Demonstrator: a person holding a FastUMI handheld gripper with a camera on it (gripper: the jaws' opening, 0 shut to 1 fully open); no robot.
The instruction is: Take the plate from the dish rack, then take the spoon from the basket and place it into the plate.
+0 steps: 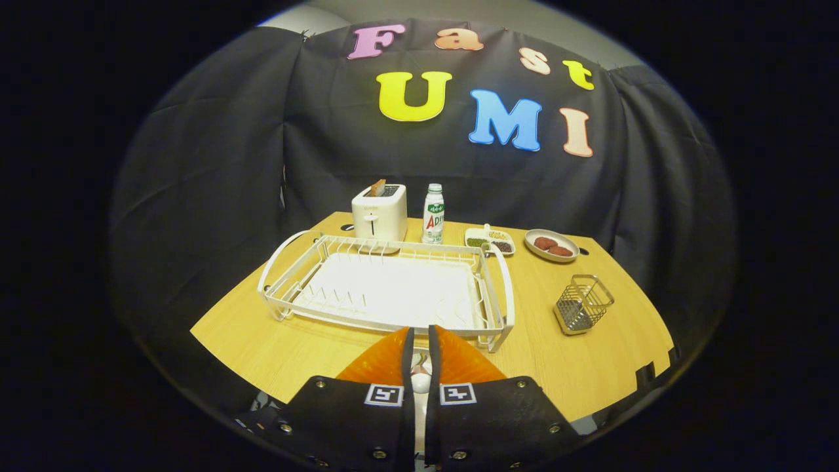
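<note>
A: Tool (419, 341) state?

B: Fingers nearly together, just a thin slit between them. Something small and pale sits low in that slit, near the finger bases. Can't tell what it is, or whether the fingers press on it.

A: Dish rack?

B: White wire dish rack (387, 288) sits on the bench (262, 347) just ahead of the fingertips, 12 o'clock. Its near rail is right at the tips. Can't tell if they touch. The tray inside looks bare white, with short wire prongs along the left and near sides.

A: Plate?

B: Can't make out a plate in the rack. The one plate I see is a small grey one (552, 245) with two brown round pieces on it, at 1 o'clock beyond the rack's far right corner.

A: Basket and spoon?

B: Small wire basket (582, 303) at 2 o'clock, right of the rack and apart from it, tilted a bit. Can't see a spoon in it from here.

A: Rest of the bench?

B: White toaster (379, 212) at 11 o'clock behind the rack, with a brown slice sticking up. Bottle (433, 214) just right of it. White divided dish (489, 240) with dark and green bits stands between the bottle and the grey plate.
</note>
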